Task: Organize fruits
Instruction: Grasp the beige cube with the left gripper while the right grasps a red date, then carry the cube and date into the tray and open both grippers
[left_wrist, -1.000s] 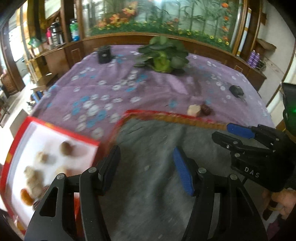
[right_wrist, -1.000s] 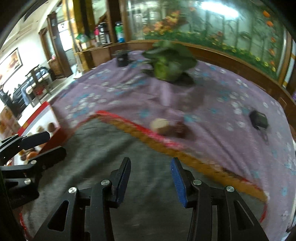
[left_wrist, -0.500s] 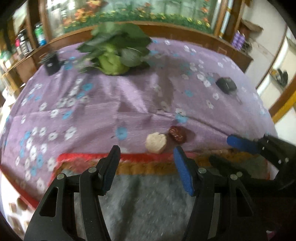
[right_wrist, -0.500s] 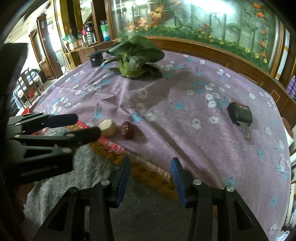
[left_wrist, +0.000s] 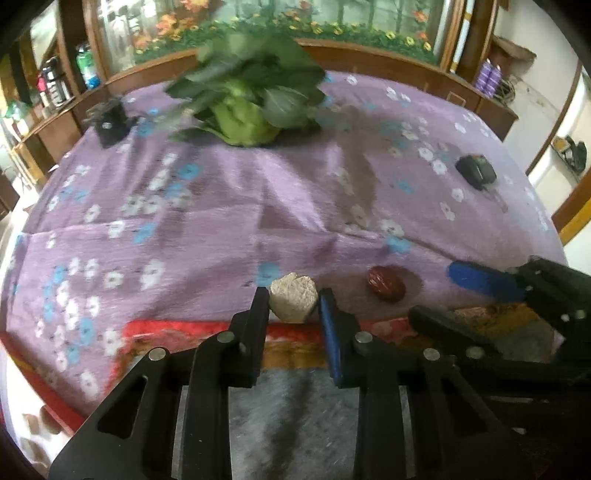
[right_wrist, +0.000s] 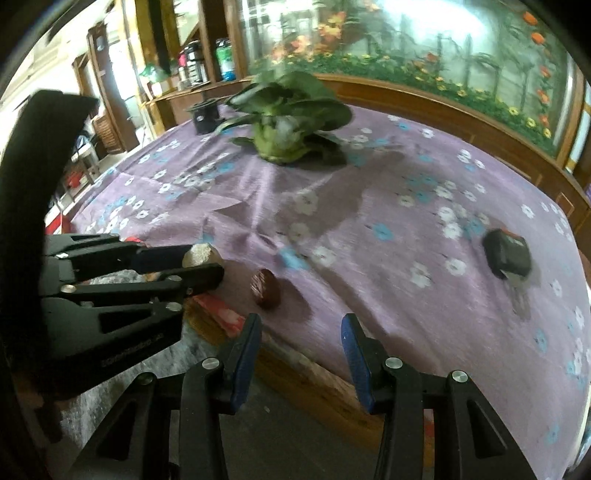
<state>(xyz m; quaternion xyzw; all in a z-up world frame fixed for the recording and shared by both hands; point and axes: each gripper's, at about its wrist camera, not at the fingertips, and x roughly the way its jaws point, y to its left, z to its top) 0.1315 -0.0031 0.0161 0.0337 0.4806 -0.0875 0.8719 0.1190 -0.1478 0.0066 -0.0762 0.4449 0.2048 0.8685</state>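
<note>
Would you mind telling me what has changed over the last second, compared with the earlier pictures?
The left gripper swung away from the red-edged tray, advanced to the pale fruit chunk and narrowed around it; firm contact is unclear. The right gripper moved up toward the red date, still open. Both fruits, the leafy vegetable and the purple cloth stayed put.

We see the leafy vegetable (left_wrist: 246, 99) motion-blurred, the red box (left_wrist: 33, 432) cut off at the lower-left edge, its contents indistinct.

Purple flowered tablecloth (left_wrist: 221, 221) is matt, creased cloth. On it, the pale chunk (left_wrist: 293, 301) looks rough and crumbly; beside it, the red date (left_wrist: 385, 284) is glossy, wrinkled.
</note>
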